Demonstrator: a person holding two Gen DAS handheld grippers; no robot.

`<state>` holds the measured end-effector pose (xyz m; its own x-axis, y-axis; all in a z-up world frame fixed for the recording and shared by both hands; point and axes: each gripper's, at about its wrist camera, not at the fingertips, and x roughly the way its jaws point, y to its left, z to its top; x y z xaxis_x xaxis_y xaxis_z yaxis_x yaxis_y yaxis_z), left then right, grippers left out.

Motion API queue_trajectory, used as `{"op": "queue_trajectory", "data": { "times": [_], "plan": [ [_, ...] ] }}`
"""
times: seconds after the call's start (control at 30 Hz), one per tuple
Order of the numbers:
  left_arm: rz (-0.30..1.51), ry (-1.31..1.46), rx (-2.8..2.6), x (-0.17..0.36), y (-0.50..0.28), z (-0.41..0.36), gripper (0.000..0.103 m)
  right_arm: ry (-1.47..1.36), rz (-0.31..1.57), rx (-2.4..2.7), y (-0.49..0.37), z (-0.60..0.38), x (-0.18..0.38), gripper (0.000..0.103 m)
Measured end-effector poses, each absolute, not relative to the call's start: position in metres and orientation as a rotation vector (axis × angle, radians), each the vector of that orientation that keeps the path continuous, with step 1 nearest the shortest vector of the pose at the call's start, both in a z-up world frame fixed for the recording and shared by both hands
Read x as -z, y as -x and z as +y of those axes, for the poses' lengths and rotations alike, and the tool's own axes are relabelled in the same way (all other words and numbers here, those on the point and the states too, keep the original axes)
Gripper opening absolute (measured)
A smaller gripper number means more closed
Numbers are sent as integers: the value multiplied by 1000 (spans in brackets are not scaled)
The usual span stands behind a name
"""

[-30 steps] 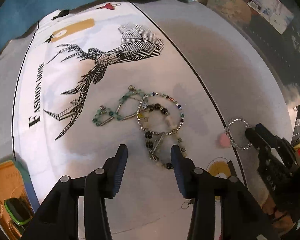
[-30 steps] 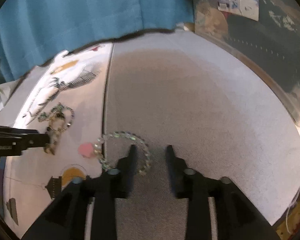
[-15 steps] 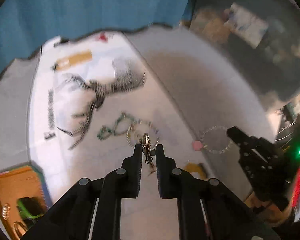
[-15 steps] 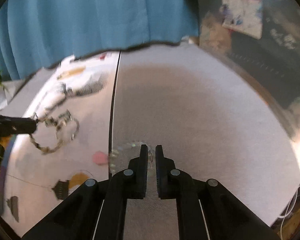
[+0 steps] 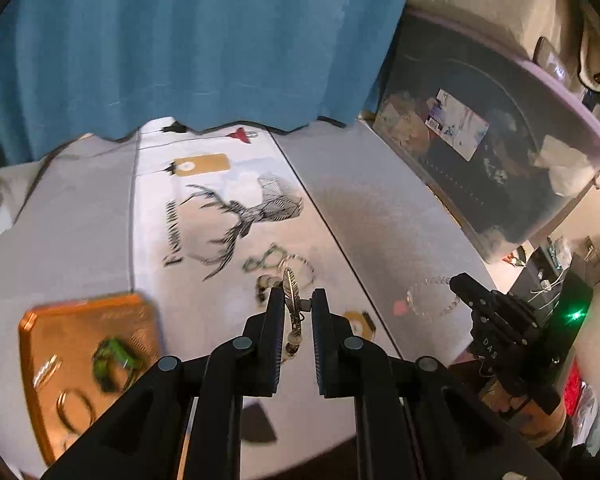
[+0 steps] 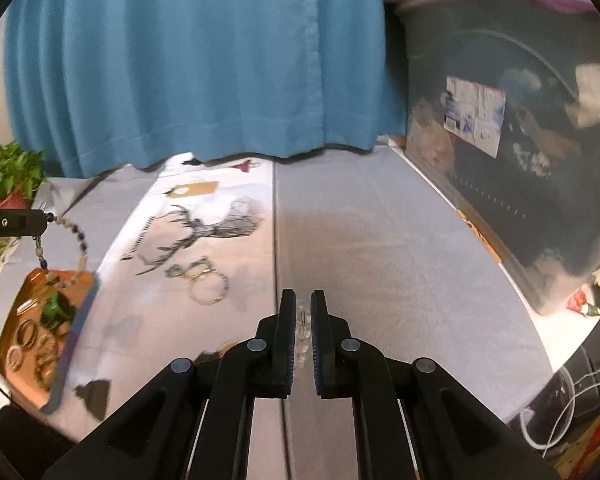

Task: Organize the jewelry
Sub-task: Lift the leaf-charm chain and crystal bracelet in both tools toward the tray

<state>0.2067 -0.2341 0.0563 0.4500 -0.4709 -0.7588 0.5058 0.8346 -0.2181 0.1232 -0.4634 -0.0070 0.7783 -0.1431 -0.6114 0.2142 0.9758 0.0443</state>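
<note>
My left gripper (image 5: 296, 296) is shut on a dark-and-pale beaded bracelet with a feather charm (image 5: 290, 284). In the right wrist view that bracelet (image 6: 80, 240) dangles from the left gripper (image 6: 46, 220) above the orange tray (image 6: 76, 320). My right gripper (image 6: 301, 298) is shut on a clear bead bracelet (image 6: 302, 318), lifted off the grey cloth. The left wrist view shows it as a ring (image 5: 436, 280) at the right gripper (image 5: 458, 282). A green bracelet (image 6: 180, 270) and a silver bracelet (image 6: 208, 290) lie on the deer-print cloth (image 5: 204, 216).
The orange tray (image 5: 32, 328) holds several rings and a green piece (image 5: 112, 356). A blue curtain (image 6: 200, 60) hangs behind the table. A large plastic storage bin (image 5: 500, 152) stands along the right side. A potted plant (image 6: 8, 172) sits far left.
Both grippers went from open to shut, each on a bracelet, and rose off the cloth. The left one carried its beaded bracelet toward the orange tray.
</note>
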Motion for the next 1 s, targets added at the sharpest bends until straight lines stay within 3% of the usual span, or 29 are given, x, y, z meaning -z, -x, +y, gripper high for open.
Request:
{"op": "queue_trajectory", "data": {
  "times": [0.6, 1.0],
  "plan": [
    [863, 14, 477, -47, -33, -76, 11, 16, 745, -100, -3, -284, -2, 8],
    [847, 76, 418, -33, -12, -21, 11, 147, 759, -209, 16, -206, -4, 8]
  ]
}}
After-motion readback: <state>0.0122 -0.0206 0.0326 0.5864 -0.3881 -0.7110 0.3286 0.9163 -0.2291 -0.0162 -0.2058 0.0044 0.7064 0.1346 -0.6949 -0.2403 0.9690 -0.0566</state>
